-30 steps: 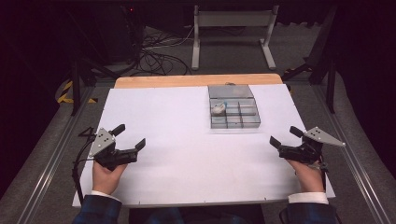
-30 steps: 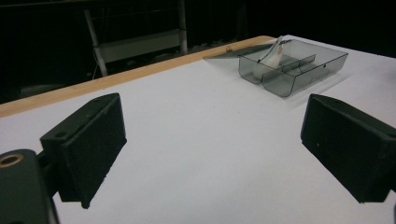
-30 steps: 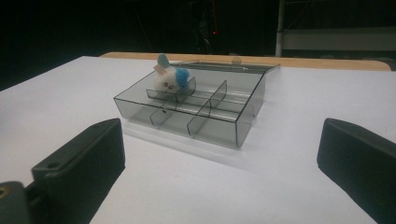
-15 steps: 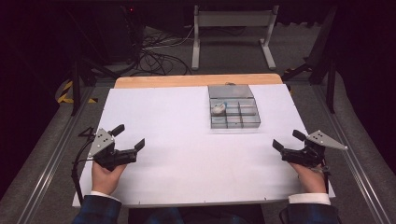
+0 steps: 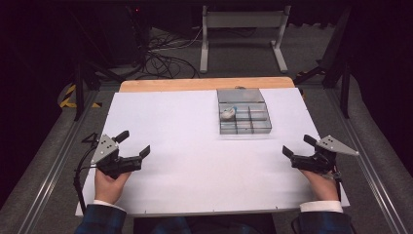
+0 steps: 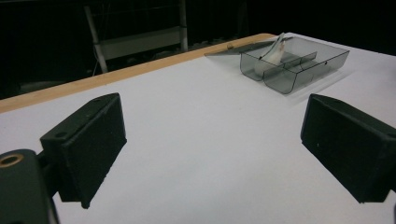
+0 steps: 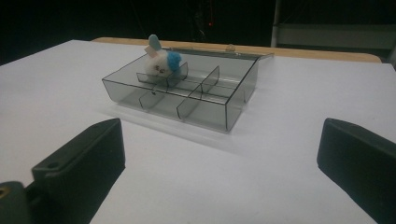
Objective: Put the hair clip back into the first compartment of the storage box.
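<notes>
Surface: a white surface (image 5: 195, 146) with a wooden strip at its far edge; around it a dark room, with cables and a metal stand on the floor at 12 o'clock.
Box: a clear grey compartment box (image 5: 243, 117) lies at about 1 o'clock from the centre of the surface, with its lid open toward the far edge.
Toy: a small white plush toy (image 7: 159, 61) with a blue part sits in one far corner compartment of the box.
Left gripper: the left gripper (image 5: 134, 144) is at 8 o'clock, jaws wide apart, holding nothing, well apart from the box.
Right gripper: the right gripper (image 5: 298, 146) is at 4 o'clock, jaws wide apart and empty, pointing toward the box.
</notes>
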Motion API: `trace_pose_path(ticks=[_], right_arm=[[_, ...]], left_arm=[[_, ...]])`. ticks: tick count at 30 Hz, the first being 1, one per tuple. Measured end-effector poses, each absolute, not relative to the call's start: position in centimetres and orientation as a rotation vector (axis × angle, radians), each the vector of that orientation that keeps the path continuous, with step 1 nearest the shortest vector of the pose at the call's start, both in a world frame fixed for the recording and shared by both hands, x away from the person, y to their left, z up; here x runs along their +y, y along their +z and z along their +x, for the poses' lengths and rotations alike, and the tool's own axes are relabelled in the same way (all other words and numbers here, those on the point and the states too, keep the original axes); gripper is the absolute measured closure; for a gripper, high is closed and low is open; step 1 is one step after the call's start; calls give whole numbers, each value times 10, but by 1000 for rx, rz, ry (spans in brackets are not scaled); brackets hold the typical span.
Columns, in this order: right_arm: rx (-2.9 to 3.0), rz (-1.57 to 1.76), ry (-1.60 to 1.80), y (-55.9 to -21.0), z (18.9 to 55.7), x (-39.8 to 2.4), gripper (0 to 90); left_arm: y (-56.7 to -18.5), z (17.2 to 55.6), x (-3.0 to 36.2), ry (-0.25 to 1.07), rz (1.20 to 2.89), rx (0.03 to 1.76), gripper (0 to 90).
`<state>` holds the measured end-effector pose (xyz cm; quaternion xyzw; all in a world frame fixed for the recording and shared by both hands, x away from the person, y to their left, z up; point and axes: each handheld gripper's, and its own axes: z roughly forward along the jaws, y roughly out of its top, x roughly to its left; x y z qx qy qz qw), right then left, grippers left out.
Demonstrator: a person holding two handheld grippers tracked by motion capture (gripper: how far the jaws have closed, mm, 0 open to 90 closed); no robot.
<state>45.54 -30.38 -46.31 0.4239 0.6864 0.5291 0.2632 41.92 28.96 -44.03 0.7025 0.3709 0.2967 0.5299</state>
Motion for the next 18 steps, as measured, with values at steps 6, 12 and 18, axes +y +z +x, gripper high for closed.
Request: trace_pose_path(ticks=[6, 12, 18], right_arm=[[1863, 1136, 1420, -464, 456, -304, 16], [1863, 1135, 1417, -464, 457, -304, 16], [1877, 1132, 1398, -465, 457, -301, 16]], left_arm=[[-440, 419, 289, 706, 1678, 885, 73], [-440, 419, 290, 706, 1682, 883, 73], [-440, 420, 290, 703, 1682, 886, 73]])
